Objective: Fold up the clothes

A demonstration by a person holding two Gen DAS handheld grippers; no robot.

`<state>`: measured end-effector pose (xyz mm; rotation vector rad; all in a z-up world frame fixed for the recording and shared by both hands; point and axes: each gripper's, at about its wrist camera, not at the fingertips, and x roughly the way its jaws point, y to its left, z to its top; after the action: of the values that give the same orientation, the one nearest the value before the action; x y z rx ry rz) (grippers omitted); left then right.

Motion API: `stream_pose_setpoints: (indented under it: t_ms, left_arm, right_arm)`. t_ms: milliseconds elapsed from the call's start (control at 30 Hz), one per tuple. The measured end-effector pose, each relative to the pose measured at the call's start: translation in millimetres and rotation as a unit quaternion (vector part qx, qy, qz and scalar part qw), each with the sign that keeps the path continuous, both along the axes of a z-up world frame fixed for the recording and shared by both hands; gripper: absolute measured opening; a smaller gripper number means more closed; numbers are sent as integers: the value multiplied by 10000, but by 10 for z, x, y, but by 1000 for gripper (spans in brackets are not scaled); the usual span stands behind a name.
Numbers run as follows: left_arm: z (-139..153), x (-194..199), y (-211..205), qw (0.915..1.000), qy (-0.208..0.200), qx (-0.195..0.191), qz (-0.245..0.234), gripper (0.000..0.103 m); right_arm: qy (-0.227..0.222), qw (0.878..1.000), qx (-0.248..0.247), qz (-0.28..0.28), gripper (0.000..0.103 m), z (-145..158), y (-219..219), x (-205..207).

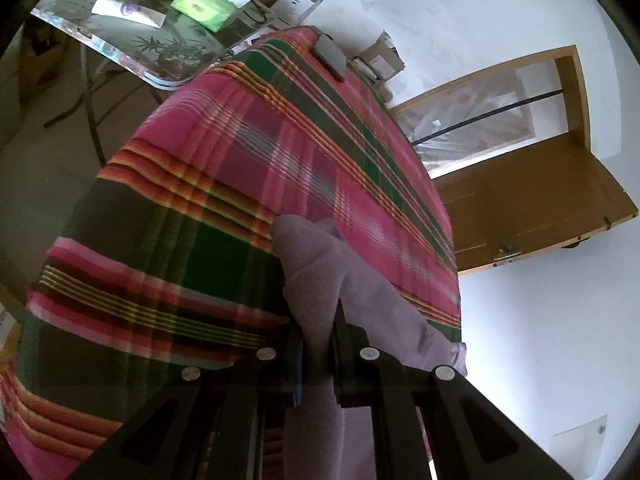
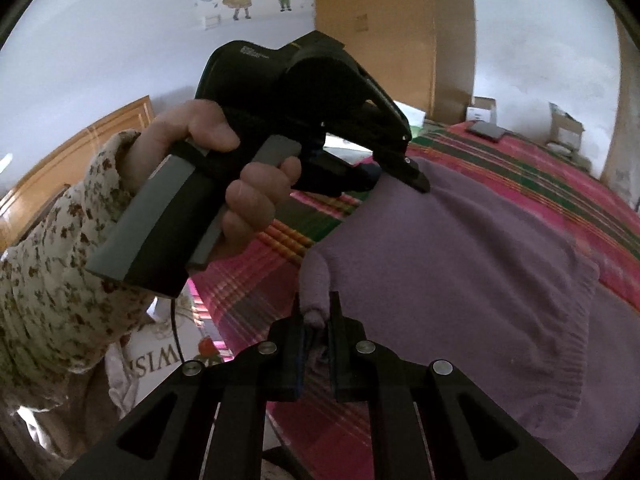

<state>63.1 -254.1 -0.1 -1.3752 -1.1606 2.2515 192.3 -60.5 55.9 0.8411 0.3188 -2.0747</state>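
A purple knitted garment (image 2: 460, 272) lies spread on a pink and green plaid bed cover (image 2: 520, 160). My right gripper (image 2: 316, 304) is shut on a rolled end of it at the near edge. A hand (image 2: 256, 196) in a floral sleeve (image 2: 60, 272) holds my left gripper (image 2: 416, 178), whose tips pinch the garment's far left edge. In the left wrist view the left gripper (image 1: 320, 316) is shut on a bunched fold of the purple garment (image 1: 320, 264), lifted above the plaid cover (image 1: 240, 152).
A dark phone (image 1: 330, 56) (image 2: 486, 130) lies at the bed's far end. Beyond the bed stands a glass table (image 1: 132, 40) with green packets and papers. A wooden door (image 1: 520, 200) is on the right, and small boxes (image 2: 564, 128) stand by the wall.
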Motion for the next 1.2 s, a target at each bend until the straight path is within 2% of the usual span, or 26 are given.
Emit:
stream_pose_setpoints:
  t_ms: [300,400,600,767,867,1000,1133,1200]
  left_arm:
    - [-48,-13,52,9995,-103,-280,118,15]
    - [27,41,63,9990,-43,-415,178,17]
    - [216,206,65,9981,128,-480,378,24]
    - [429,353,204,9956,406,-730,425,29]
    - [582,432,346,9937,662,-802,424,29]
    - [723,479,576,9926,933,-767,104,29]
    - [766,427,949,9906,1059,-788,-355,29]
    - [755,382,1148,9892,1069,-770,-635,29]
  right_arm:
    - [-406,9991,-97,-14,11,-139,25,-156]
    - [-309,9994,-148,-92,24,-106,78,-153]
    - [-484,9965,-549,-398,29,12,401,-47]
    - [-348,9919,-918,-802,31,195,755,4]
    - [-257,9870,-1112,-1132,31,306,1017,-18]
    - [-123,9765,-1243,-1756,31,364,1425,-148]
    - [-201,9569,-1301,-2588,31,323,1978,-260]
    - [-102,9480,-1188,-2950,31,317,2234,-226]
